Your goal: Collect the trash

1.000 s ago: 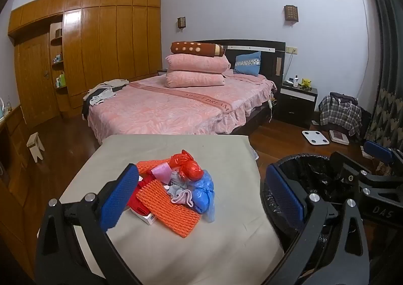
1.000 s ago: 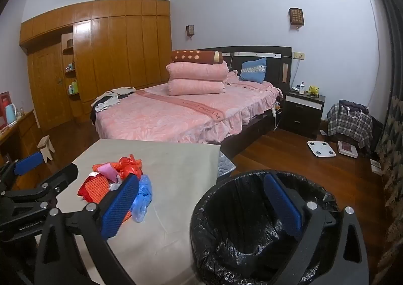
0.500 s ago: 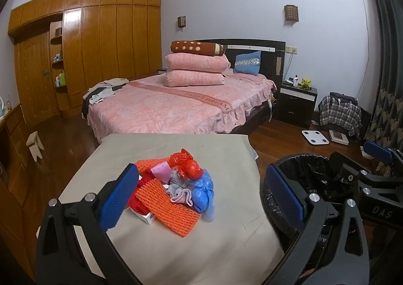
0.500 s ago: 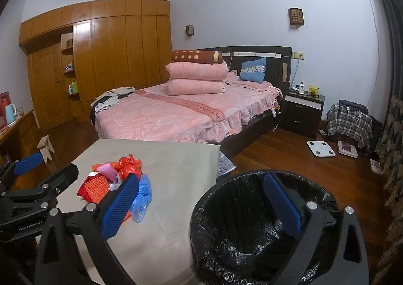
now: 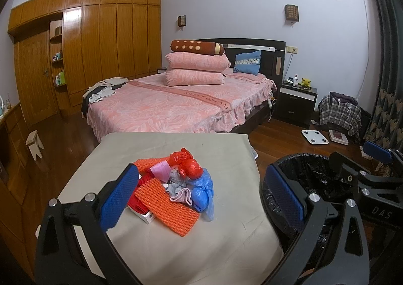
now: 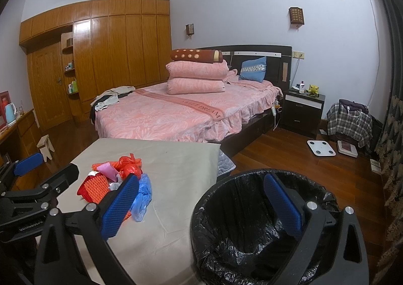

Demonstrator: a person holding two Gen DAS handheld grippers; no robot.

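Left hand-held gripper (image 5: 201, 194): jaws spread wide, nothing between the blue pads (image 5: 119, 199), held above the near part of the tabletop (image 5: 226, 247). Right hand-held gripper (image 6: 201, 205): likewise spread and empty, its right finger over the bin (image 6: 252, 222), its left over the tabletop edge. The trash pile (image 5: 176, 184) sits mid-tabletop, apart from both grippers: orange mesh (image 5: 166, 207), red bags (image 5: 189, 166), blue bag (image 5: 202, 191), pink scrap (image 5: 161, 169), grey cloth (image 5: 177, 184), and a small white box (image 5: 146, 215) beneath. The bin, lined in black, stands just beside the tabletop's right edge. A bed (image 5: 171, 108) lies beyond.
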